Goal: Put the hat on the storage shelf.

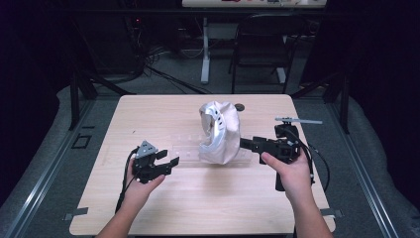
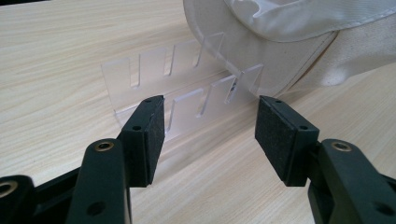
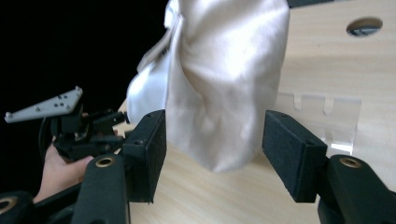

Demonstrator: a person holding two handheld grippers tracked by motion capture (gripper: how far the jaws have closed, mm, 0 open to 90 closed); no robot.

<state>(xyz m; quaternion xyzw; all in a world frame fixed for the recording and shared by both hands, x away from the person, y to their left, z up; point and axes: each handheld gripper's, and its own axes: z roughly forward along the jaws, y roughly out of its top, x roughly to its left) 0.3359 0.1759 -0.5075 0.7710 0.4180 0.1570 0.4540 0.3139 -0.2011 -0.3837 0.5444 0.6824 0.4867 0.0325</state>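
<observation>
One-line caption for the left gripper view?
Open left gripper faces a clear slotted rack holding a white cap.

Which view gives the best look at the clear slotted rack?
The left gripper view: the clear slotted rack lies close ahead, both slotted rows plain, the white cap resting on its far end. The right gripper view catches one end behind the cap; the high view shows a faint outline.

The cap (image 1: 219,133) sits on the slotted rack (image 1: 184,148) mid-table (image 1: 148,198), between both hand-held grippers
</observation>
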